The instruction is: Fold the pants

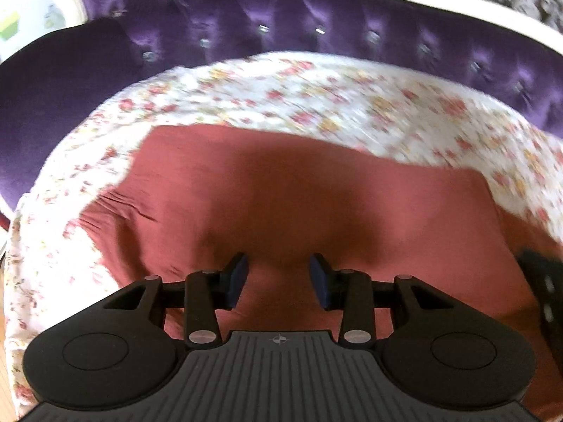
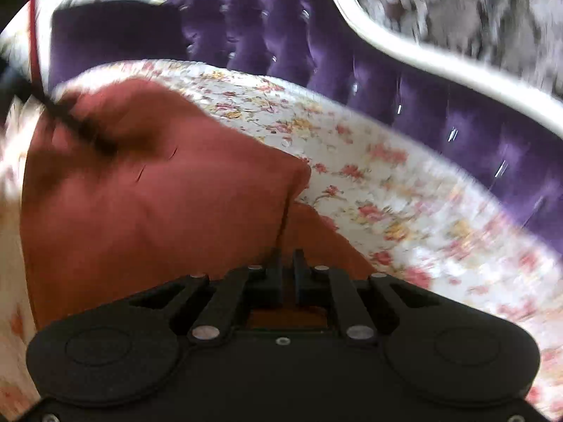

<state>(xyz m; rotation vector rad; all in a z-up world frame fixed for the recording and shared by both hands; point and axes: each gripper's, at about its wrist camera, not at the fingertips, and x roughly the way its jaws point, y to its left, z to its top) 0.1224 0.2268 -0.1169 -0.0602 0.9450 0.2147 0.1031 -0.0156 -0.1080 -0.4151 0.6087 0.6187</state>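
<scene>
Rust-red pants (image 1: 299,193) lie on a floral sheet (image 1: 316,95) over a bed, 2 grippers above them.

Left gripper (image 1: 278,277): jaws released, clear gap between the 2 blue pads (image 1: 236,277), nothing between them; it hangs over the flat middle of the pants. Right gripper (image 2: 288,274): jaws nearly together with a narrow gap, set at the folded right edge of the pants (image 2: 158,204); red cloth shows in the gap, but whether the pads pinch it I cannot tell. Right view heavily motion-blurred. Purple tufted headboard (image 1: 316,17) with a white frame stands behind the sheet.
</scene>
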